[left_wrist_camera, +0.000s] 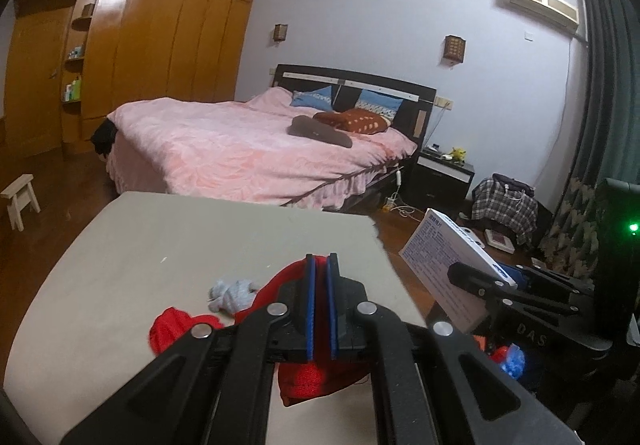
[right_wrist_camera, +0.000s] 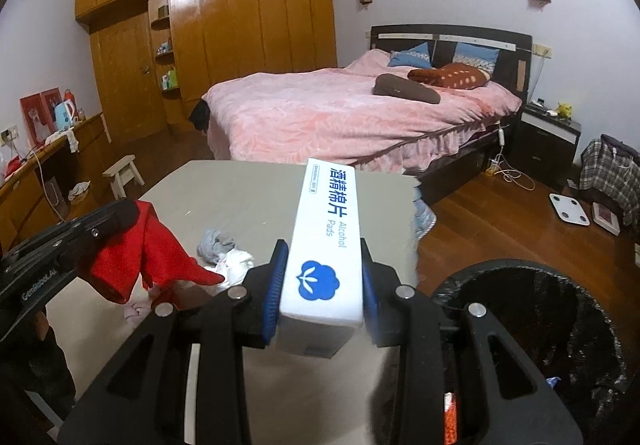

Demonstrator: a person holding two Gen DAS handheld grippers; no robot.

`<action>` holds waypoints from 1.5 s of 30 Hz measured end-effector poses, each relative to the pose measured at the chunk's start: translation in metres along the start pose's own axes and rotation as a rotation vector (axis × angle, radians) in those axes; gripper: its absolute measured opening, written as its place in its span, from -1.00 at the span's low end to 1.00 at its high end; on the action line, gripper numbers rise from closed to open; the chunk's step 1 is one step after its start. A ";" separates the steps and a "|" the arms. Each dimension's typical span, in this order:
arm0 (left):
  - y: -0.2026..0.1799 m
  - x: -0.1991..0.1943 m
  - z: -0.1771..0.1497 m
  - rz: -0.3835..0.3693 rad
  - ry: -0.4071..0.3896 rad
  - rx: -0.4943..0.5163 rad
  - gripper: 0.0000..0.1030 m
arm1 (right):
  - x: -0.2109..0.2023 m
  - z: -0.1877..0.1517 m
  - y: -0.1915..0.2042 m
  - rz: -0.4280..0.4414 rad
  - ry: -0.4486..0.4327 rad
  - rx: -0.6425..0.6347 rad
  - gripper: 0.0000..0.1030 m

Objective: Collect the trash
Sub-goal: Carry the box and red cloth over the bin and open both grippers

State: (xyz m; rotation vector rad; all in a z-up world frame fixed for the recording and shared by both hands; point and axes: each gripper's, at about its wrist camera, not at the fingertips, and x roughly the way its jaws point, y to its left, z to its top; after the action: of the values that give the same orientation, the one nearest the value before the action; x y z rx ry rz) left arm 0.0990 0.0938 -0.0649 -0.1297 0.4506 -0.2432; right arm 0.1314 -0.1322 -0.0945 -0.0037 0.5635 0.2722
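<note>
One box (right_wrist_camera: pixel 326 245), one red cloth (right_wrist_camera: pixel 148 249), gripped.

A flat grey-beige rectangular tabletop (left_wrist_camera: pixel 168 245) carries the loose items. On it lie a small crumpled pale-blue cloth wad (left_wrist_camera: pixel 232 295), a bunched red knitted cloth (left_wrist_camera: pixel 180 327) just beside that wad, and a crumpled white cloth (right_wrist_camera: pixel 238 263) touching a grey one (right_wrist_camera: pixel 216 243). The table stands on a reddish-brown wooden plank floor (right_wrist_camera: pixel 492 229).
</note>
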 end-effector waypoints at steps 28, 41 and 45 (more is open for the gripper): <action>-0.138 0.035 0.026 -0.205 -0.003 0.115 -0.90 | -0.073 0.000 -0.101 -0.229 -0.057 0.081 -0.38; -0.206 0.066 0.012 -0.332 0.045 0.154 -0.90 | -0.093 -0.027 -0.154 -0.325 -0.030 0.149 -0.44; -0.216 0.073 0.008 -0.350 0.062 0.162 -0.90 | -0.095 -0.033 -0.163 -0.337 -0.028 0.162 -0.44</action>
State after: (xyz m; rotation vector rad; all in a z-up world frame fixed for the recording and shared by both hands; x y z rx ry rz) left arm 0.1218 -0.1329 -0.0498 -0.0412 0.4662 -0.6274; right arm 0.0787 -0.3159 -0.0840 0.0610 0.5462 -0.1015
